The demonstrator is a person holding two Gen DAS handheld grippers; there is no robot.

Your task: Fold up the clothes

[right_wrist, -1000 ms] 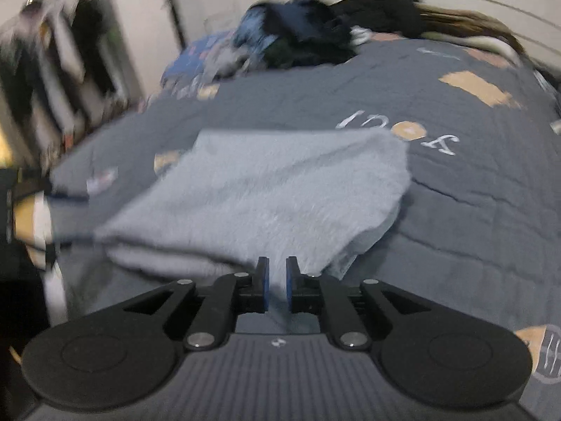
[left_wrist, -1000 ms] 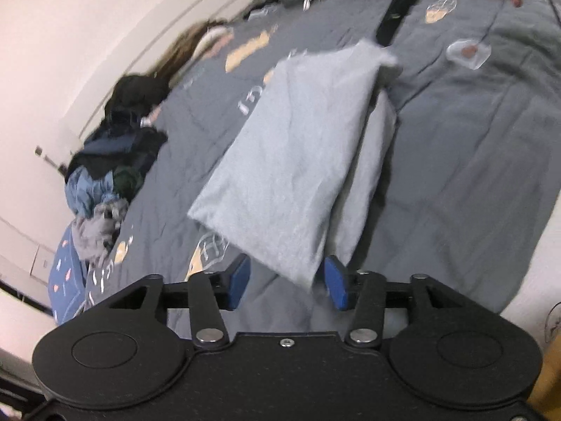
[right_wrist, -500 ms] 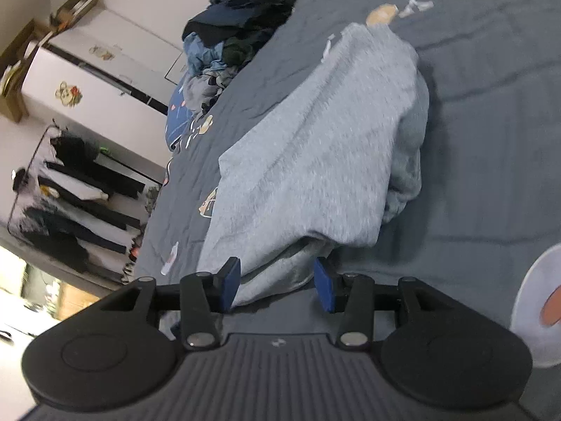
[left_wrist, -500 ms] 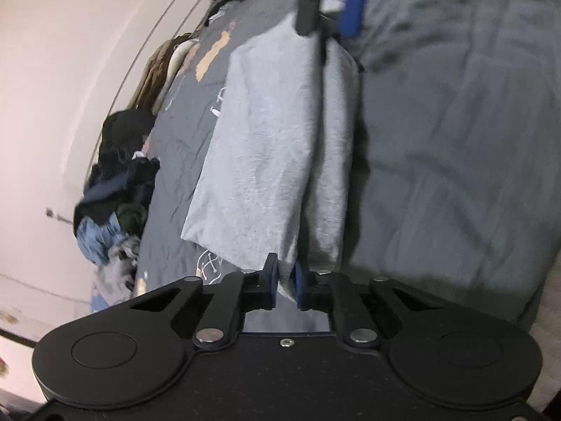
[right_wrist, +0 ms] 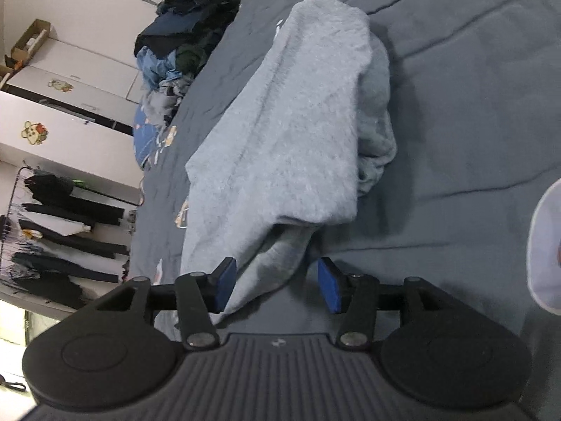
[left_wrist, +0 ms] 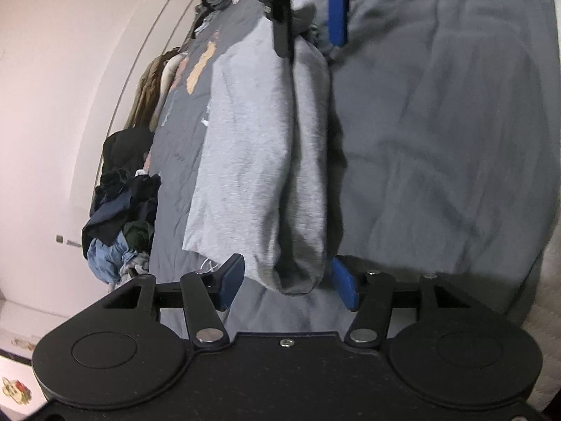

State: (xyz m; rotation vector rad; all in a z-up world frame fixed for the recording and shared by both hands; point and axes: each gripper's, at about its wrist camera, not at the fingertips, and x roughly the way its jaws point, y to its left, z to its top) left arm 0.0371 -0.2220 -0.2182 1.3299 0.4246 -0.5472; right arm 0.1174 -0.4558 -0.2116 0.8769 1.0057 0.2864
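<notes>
A light grey garment (left_wrist: 259, 147) lies folded lengthwise in a long strip on the dark grey bedspread (left_wrist: 438, 122). My left gripper (left_wrist: 287, 282) stands open at its near end, the blue pads on either side of the cloth without pinching it. The right gripper (left_wrist: 312, 21) shows at the far end in the left wrist view, also open. In the right wrist view the same garment (right_wrist: 291, 122) runs away from my right gripper (right_wrist: 277, 282), whose pads are spread, with a loose fold between them.
A heap of dark and blue clothes (left_wrist: 119, 203) sits at the bed's edge near the wall, seen again as a pile (right_wrist: 182, 42) in the right wrist view. A rack of hanging dark clothes (right_wrist: 59, 231) and white cabinets (right_wrist: 70, 105) stand beyond the bed. A white round object (right_wrist: 547, 245) is at right.
The garment went from held up in the air to lying on the bed. My left gripper shut on it half a second ago and has now opened; the right opened earlier and stays open.
</notes>
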